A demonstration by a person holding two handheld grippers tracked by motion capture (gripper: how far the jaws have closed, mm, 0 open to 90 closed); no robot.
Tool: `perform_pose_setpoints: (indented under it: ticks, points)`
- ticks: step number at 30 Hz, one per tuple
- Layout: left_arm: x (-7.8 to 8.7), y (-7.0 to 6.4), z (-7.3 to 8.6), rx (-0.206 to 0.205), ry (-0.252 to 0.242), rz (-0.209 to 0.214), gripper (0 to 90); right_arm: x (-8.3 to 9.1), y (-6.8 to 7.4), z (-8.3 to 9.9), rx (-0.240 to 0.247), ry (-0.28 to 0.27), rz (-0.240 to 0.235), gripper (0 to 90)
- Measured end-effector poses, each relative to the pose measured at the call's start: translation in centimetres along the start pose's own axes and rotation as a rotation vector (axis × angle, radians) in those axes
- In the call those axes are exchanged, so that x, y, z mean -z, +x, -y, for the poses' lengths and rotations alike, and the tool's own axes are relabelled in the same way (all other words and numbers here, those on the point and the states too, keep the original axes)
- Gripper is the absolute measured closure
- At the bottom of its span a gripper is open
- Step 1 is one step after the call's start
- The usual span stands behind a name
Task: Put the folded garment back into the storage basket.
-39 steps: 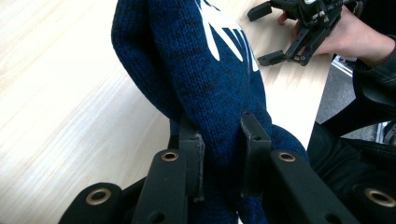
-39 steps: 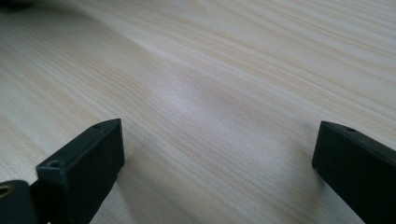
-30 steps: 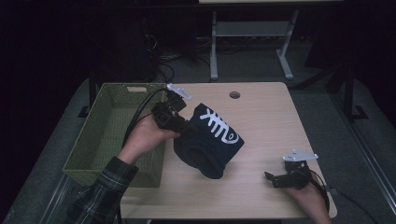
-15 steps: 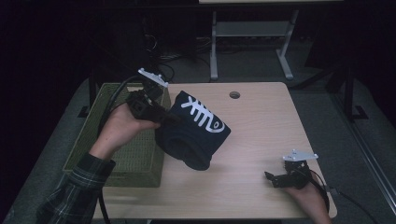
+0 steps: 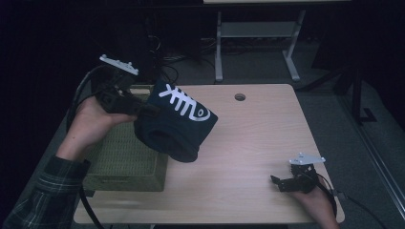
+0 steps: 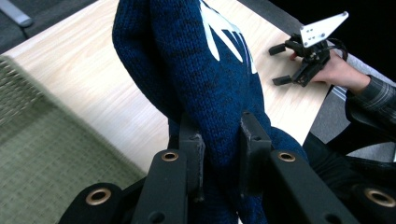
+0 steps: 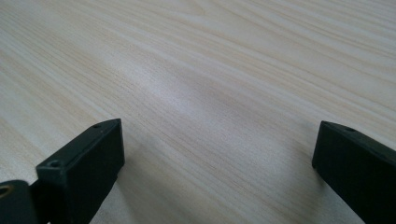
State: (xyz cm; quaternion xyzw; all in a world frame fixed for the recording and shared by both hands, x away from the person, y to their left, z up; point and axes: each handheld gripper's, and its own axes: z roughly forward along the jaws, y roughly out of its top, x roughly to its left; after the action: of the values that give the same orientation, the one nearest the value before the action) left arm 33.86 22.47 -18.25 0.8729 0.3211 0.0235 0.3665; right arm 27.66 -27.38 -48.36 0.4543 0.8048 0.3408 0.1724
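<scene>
A dark blue knit hat [image 5: 174, 126] with a white fish-bone design hangs in the air over the right rim of the green woven basket [image 5: 122, 157]. My left gripper [image 5: 141, 109] is shut on the hat's upper left edge; in the left gripper view its jaws pinch the blue knit hat [image 6: 205, 79] between them. My right gripper [image 5: 278, 183] rests low on the wooden table [image 5: 253, 143] near the front right corner, open, with bare table [image 7: 210, 102] between its jaws. The left gripper view also shows that right gripper [image 6: 280, 63] far off.
The basket sits at the table's left side, its floor [image 6: 42, 158] bare in the left gripper view. A round cable hole [image 5: 239, 97] lies at the table's back. A metal stand [image 5: 258, 38] is on the floor behind the table.
My left gripper has lifted the hat off the table and carried it left and up, over the basket's edge. The right gripper has stayed put.
</scene>
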Motion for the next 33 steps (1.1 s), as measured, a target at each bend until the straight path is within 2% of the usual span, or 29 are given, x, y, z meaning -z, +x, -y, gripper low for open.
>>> perform_pose_setpoints:
  ticks: [9, 23, 33]
  points:
    - [3.7, 1.4, 1.7, 0.053, -0.053, -0.051, 75.4, 0.0, 0.0, 0.0, -0.001, 0.0, 0.002, 2.0]
    - [6.9, 4.1, 5.3, 0.134, -0.086, -0.137, 75.5, 0.0, -0.1, 0.0, -0.001, 0.002, 0.004, 2.0]
    - [6.7, 6.2, 8.6, 0.201, -0.102, -0.138, 75.5, 0.0, -0.1, 0.0, -0.001, 0.002, 0.005, 2.0]
